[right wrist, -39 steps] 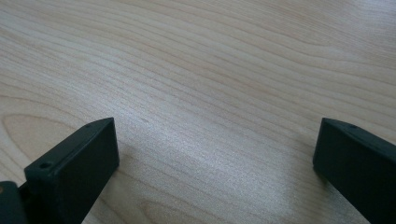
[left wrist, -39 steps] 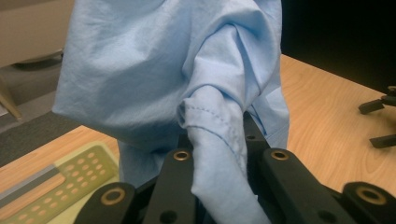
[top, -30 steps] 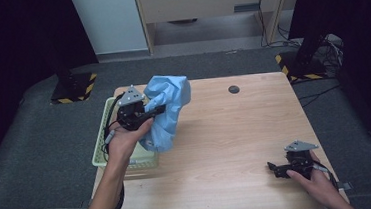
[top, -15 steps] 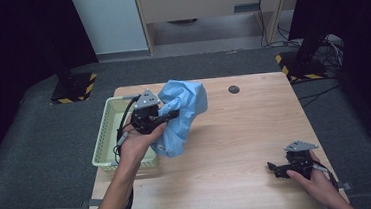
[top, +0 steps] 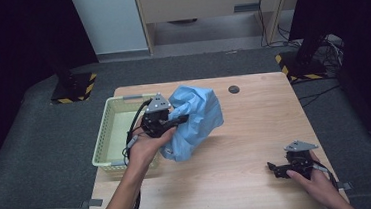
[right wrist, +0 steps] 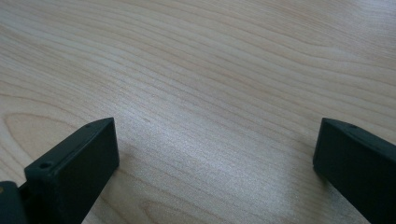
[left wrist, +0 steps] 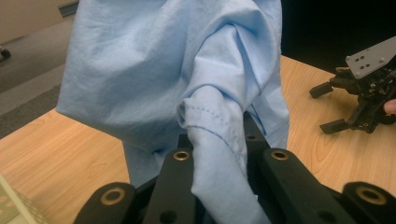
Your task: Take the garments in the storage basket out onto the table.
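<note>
Right gripper (top: 285, 168) sits low at the near right of the tabletop (top: 255, 129), jaws spread wide with bare wood between them in the right gripper view; left gripper (top: 171, 121) is held up farther back at left, jaws pinching a fold of the light blue cloth (top: 194, 119); cloth hangs bunched from the jaws, lower edge reaching the tabletop, just right of the pale green basket (top: 107, 140); small dark round disc (top: 233, 89) lies near the far edge, apart from the cloth.
</note>
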